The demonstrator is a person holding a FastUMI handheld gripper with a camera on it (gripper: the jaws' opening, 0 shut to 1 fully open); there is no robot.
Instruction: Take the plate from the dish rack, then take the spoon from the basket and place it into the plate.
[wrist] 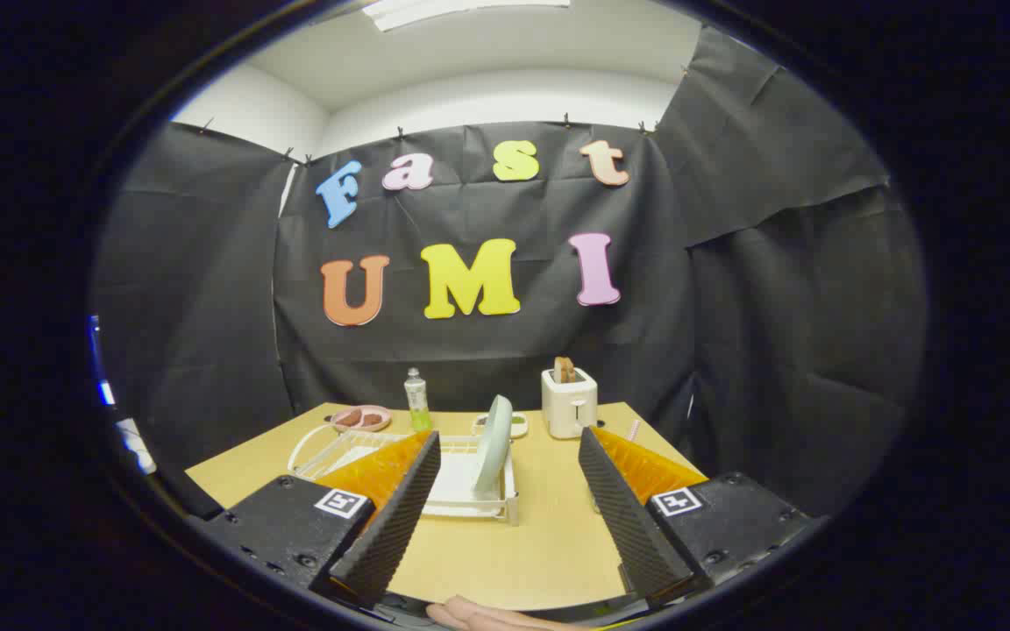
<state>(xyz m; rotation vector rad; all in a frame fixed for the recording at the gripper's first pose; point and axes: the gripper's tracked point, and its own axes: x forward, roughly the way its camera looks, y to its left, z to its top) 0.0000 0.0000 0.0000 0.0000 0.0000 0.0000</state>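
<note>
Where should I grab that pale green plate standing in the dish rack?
Grip the plate's upper rim, coming from above. It stands on edge in the dish rack, so its thin rim faces up. The gripper is open, short of it.

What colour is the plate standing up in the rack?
Pale green. The plate stands upright in the dish rack, seen in the gripper view.

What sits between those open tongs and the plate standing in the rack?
Nothing but bare table, seen in the gripper view. The tongs are open and hold nothing; the pale plate stands on edge in the white dish rack just ahead of them.
</note>
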